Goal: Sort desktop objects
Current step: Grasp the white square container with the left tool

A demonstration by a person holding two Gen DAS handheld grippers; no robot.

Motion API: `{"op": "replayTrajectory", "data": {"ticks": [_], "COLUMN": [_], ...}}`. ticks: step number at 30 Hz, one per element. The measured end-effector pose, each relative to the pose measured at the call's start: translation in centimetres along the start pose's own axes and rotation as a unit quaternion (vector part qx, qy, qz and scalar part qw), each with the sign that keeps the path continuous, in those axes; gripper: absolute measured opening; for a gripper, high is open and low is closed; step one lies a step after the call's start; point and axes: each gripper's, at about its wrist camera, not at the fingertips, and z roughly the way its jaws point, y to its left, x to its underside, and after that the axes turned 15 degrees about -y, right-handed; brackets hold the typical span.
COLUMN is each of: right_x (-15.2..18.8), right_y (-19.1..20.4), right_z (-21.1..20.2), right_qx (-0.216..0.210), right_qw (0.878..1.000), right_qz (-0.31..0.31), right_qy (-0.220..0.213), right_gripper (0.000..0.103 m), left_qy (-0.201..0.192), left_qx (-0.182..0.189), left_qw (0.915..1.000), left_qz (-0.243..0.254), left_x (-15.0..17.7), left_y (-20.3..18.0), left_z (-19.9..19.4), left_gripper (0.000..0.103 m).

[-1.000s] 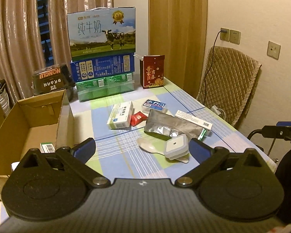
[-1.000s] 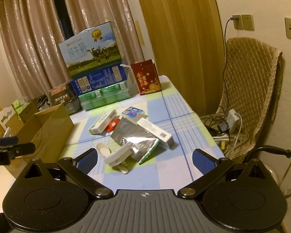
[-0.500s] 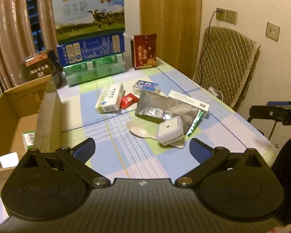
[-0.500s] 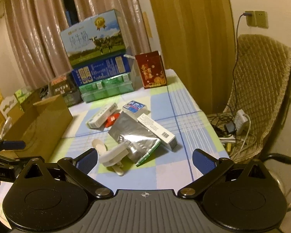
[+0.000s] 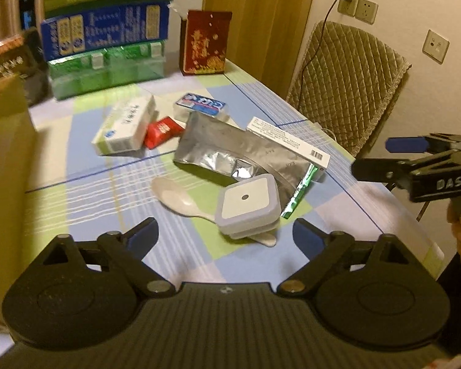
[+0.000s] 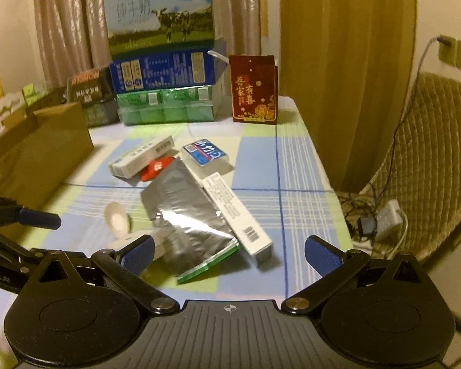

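Note:
Loose items lie on the checked tablecloth (image 5: 86, 203): a grey-and-white square box (image 5: 247, 207) on a white spoon (image 5: 176, 196), a silver foil pouch (image 5: 230, 153), a long white carton (image 5: 289, 141), a white medicine box (image 5: 124, 126), a red packet (image 5: 161, 130) and a blue-topped tin (image 5: 201, 106). My left gripper (image 5: 227, 235) is open and empty just short of the square box. My right gripper (image 6: 229, 253) is open and empty above the pouch (image 6: 184, 212) and the long carton (image 6: 236, 215).
A cardboard box (image 5: 3, 166) stands at the table's left side. Stacked milk cartons (image 6: 166, 58) and a red gift box (image 6: 253, 89) line the back. A quilted chair (image 5: 344, 86) and a floor power strip (image 6: 387, 218) are to the right.
Both grippers have moved forward and down toward the items. The square box and pouch now loom larger. Both stay open.

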Motion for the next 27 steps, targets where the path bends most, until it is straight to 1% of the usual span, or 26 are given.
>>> {"op": "replayTrajectory", "data": {"ticks": [2, 5, 8, 10, 11, 14, 21, 23, 24, 25, 27], "right_x": [0.6, 1.3, 1.4, 1.5, 1.5, 1.6, 1.5, 1.6, 1.6, 1.6, 1.5], "right_y": [-0.3, -1.2, -1.9, -2.0, -2.1, -1.7, -0.7, -0.7, -0.8, -0.9, -1.0], "right_z": [1.2, 2.5, 3.3, 3.9, 4.2, 4.9, 5.6, 5.6, 5.6, 5.6, 5.6], "right_qx": [0.001, 0.007, 0.007, -0.002, -0.006, -0.019, -0.032, -0.03, -0.029, -0.028, -0.027], "right_qw": [1.0, 1.0, 1.0, 1.0, 0.999, 0.999, 0.999, 0.999, 0.999, 0.999, 0.999], "right_qz": [-0.015, -0.005, -0.011, -0.01, -0.007, -0.004, 0.0, 0.001, 0.003, 0.008, 0.016], "right_qy": [0.005, 0.017, 0.023, 0.027, 0.03, 0.039, 0.04, 0.042, 0.043, 0.044, 0.042], "right_gripper": [0.101, 0.101, 0.101, 0.101, 0.101, 0.1, 0.1, 0.1, 0.1, 0.1, 0.1], "left_qy": [0.004, 0.008, 0.016, 0.027, 0.032, 0.04, 0.033, 0.032, 0.034, 0.034, 0.036], "left_qx": [0.009, 0.02, 0.03, 0.033, 0.035, 0.041, 0.047, 0.048, 0.049, 0.052, 0.054], "left_qw": [0.9999, 0.9996, 0.9991, 0.9987, 0.9984, 0.9975, 0.996, 0.9957, 0.9955, 0.9952, 0.9948], "left_qz": [-0.01, -0.018, -0.026, -0.03, -0.032, -0.041, -0.068, -0.072, -0.073, -0.075, -0.078], "left_x": [0.1, 0.1, 0.3, 0.6, 0.8, 1.1, 1.1, 1.0, 1.0, 1.0, 1.0], "left_y": [0.2, 0.3, 0.3, 0.4, 0.4, 0.5, 1.0, 1.1, 1.1, 1.1, 1.1], "left_z": [1.4, 3.3, 4.9, 5.9, 6.3, 6.8, 6.9, 7.1, 7.2, 7.3, 7.4], "left_gripper": [0.09, 0.089, 0.087, 0.079, 0.077, 0.073, 0.073, 0.073, 0.071, 0.063, 0.061]}}
